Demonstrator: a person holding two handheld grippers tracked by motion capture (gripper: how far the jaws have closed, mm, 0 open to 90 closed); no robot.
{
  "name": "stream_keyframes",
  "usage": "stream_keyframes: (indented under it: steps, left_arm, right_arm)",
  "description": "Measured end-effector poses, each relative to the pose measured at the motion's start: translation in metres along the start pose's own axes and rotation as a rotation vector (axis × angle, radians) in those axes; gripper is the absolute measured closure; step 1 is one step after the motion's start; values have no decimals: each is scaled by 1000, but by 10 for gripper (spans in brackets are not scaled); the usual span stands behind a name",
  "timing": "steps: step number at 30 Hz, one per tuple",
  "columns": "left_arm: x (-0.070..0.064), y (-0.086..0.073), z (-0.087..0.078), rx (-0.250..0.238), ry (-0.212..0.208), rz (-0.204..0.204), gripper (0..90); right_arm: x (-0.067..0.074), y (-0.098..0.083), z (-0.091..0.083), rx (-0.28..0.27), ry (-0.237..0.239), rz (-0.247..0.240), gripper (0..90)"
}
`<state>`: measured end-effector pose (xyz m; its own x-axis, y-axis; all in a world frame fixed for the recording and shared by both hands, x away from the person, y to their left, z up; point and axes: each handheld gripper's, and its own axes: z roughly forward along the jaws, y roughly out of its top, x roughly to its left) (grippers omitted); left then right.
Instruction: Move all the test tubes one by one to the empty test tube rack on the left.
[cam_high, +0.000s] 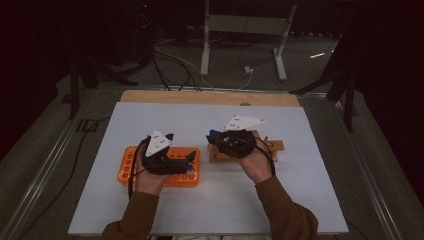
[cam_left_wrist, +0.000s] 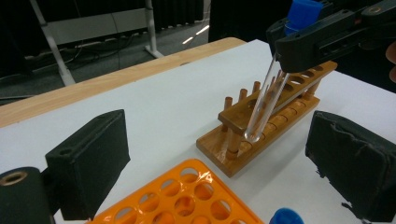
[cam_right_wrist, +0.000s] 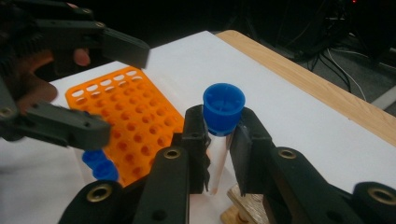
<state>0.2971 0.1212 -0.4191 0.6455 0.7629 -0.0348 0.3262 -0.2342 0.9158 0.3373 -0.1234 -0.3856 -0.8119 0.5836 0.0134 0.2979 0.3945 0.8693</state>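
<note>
The right claw (cam_right_wrist: 218, 154) is pinching a blue-capped test tube (cam_right_wrist: 217, 154) just under its cap, above the wooden rack (cam_left_wrist: 261, 126); it is looking light, slick and breakable; the left claw (cam_left_wrist: 224, 154) is standing spread over the orange rack (cam_left_wrist: 187, 200).

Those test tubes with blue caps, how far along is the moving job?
Nothing stands in the wooden rack yet. In hand: the right gripper is clamped on a clear blue-capped tube, held tilted just over that rack. Left: seating it, then the capped tubes beside the orange rack, near the open, empty left gripper.
</note>
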Motion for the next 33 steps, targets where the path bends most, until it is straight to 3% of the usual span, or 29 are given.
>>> stream_keyframes:
  steps: [11,18,25,33]
  left_arm:
    - [-12,7,7,-5,-10,49,181]
    - [-16,8,10,9,1,67,374]
    - [-17,7,11,7,-41,66,582]
    - [-17,7,10,3,-52,87,754]
  right_arm:
    - [15,9,7,-15,42,-6,766]
    - [23,13,12,-13,61,-19,765]
    - [28,18,13,-15,76,-22,765]
    - [27,17,15,-15,91,-14,765]
